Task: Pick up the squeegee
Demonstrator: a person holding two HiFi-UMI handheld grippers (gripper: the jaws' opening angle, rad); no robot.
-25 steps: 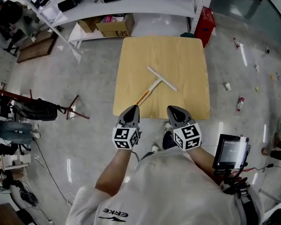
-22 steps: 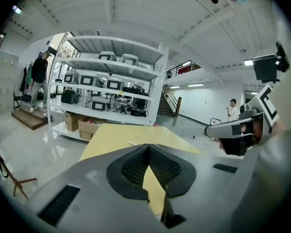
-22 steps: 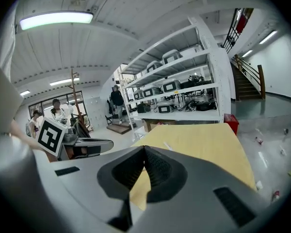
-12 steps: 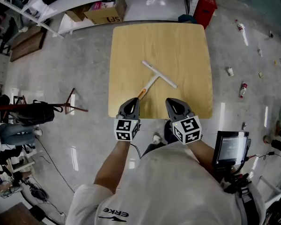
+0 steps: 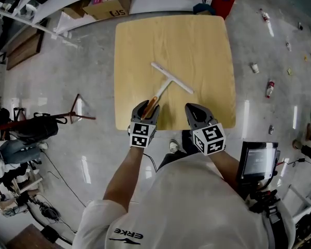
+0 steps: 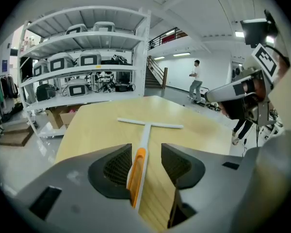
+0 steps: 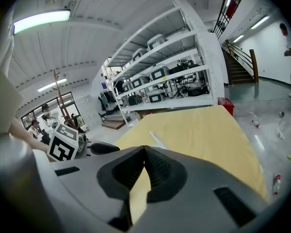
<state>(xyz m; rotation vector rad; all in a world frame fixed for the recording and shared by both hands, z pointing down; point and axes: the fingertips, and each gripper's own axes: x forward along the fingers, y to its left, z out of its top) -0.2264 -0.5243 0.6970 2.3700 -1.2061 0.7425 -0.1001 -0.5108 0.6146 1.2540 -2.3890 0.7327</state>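
Squeegee [image 5: 169, 83]: white T, orange handle end, flat on the table [image 5: 207, 40] near your edge. Your left gripper [image 5: 149, 107] has just opened and now straddles that handle (no clamp yet); a second ago it hung short. Right gripper [image 5: 193, 110]: closed, empty.

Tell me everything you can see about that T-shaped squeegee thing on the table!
The squeegee is a slim white T: a straight blade bar and a thin handle ending in an orange grip. It looks plastic. It lies flat on the wooden table, grip toward the person. The left gripper has just been opening its jaws, with the orange grip between them, not pinched.
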